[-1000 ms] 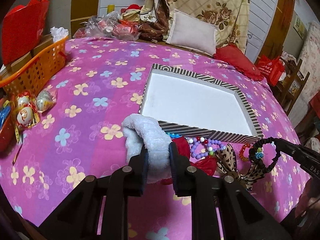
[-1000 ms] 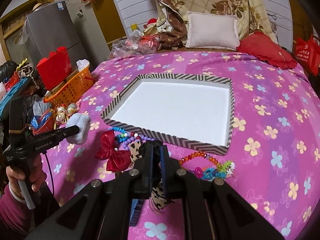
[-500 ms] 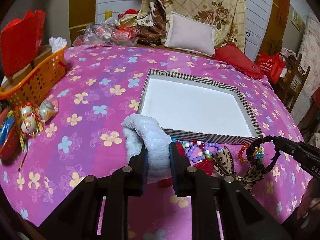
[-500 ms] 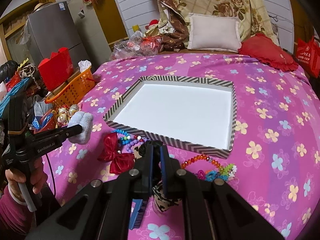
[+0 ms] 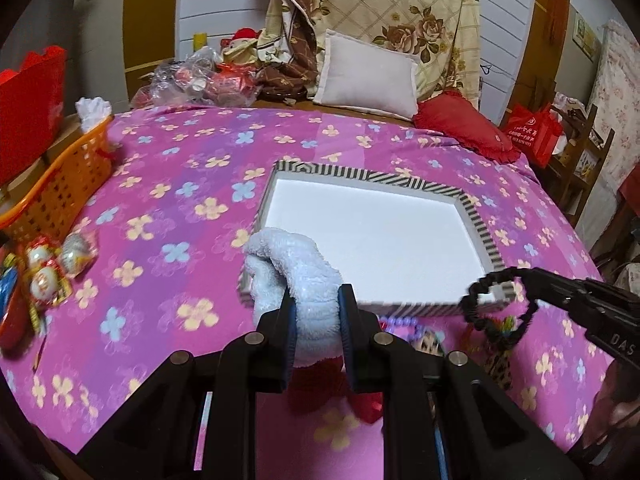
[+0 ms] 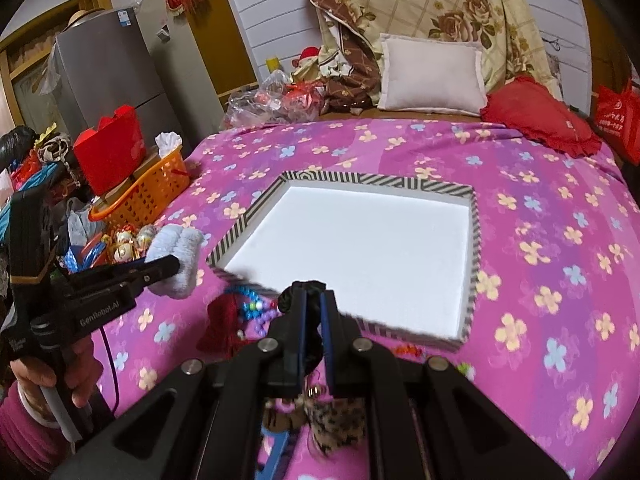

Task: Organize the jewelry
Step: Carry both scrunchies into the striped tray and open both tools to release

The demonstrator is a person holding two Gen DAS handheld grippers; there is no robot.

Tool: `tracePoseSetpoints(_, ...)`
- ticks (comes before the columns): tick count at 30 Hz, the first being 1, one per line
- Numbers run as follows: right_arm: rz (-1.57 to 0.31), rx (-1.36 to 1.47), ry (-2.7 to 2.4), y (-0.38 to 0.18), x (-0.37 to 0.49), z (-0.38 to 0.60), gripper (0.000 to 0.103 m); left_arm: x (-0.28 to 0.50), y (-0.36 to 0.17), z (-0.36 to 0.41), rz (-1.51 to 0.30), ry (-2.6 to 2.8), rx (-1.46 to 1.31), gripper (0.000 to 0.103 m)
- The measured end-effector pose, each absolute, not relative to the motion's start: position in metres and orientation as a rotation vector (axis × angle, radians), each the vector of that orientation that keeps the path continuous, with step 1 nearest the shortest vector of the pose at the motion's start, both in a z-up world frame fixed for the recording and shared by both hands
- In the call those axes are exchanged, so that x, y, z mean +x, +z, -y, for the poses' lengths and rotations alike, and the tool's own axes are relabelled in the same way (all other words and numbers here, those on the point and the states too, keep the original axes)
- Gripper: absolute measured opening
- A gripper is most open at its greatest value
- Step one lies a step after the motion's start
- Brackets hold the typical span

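Far left: orange basket (image 5: 60, 184) at the bed edge, wrapped trinkets (image 5: 52, 264) beside it on the pink floral bedspread (image 5: 168, 184). Left gripper (image 5: 316, 320): fingers clamped on a fluffy pale-blue scrunchie (image 5: 296, 276), held above the bedspread at the near-left corner of the striped tray (image 5: 360, 174). Tray lies flat mid-bed, white inside. Just in front of its near rim: red bow (image 6: 224, 320), bead strands (image 6: 252, 308), leopard-print bow (image 5: 428, 340), all blurred. Right gripper (image 6: 314, 320): fingers closed on a black scrunchie (image 5: 496, 300), held over the tray's near-right corner. Red cushion (image 5: 464, 128) beyond, at right.
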State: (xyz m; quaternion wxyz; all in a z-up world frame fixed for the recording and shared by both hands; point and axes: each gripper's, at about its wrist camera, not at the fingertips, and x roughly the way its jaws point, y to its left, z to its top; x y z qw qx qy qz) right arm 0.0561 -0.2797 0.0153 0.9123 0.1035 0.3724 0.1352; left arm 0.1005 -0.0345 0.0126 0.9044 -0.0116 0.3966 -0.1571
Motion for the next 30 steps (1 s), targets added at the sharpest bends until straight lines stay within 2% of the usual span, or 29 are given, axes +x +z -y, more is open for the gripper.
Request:
tracePoseSetpoints(8, -0.808, 0.259, 0.280, 0.004, 0.148, 0.278, 0.007, 0.180, -0.002, 0.065, -0.859, -0.332, 0.007, 0.001)
tracePoseSetpoints(20, -0.950, 0.348, 0.206, -0.066, 0.299, 0.276, 0.007, 0.288, -0.056, 0.086, -0.934, -0.273, 0.087, 0.004)
tracePoseSetpoints(22, -0.961, 0.369, 0.185, -0.075, 0.314, 0.275, 0.007, 0.295, -0.060, 0.082, -0.937, -0.268, 0.083, 0.004)
tracePoseSetpoints(24, -0.964, 0.387, 0.178, -0.082, 0.323, 0.273, 0.007, 0.300, -0.061, 0.080, -0.945, -0.277, 0.077, 0.013)
tracePoseSetpoints(26, -0.966, 0.390, 0.166, -0.087, 0.327, 0.271, 0.013, 0.302, -0.062, 0.077, -0.948, -0.282, 0.067, 0.018)
tracePoseSetpoints(28, -0.974, 0.393, 0.166, -0.088, 0.327, 0.272, 0.042, 0.301, -0.061, 0.073, -0.951, -0.302, 0.045, 0.026)
tracePoseSetpoints(30, -0.960, 0.407, 0.169, -0.087, 0.321, 0.277, 0.054, 0.301, -0.059, 0.069, -0.954, -0.329, 0.016, 0.031)
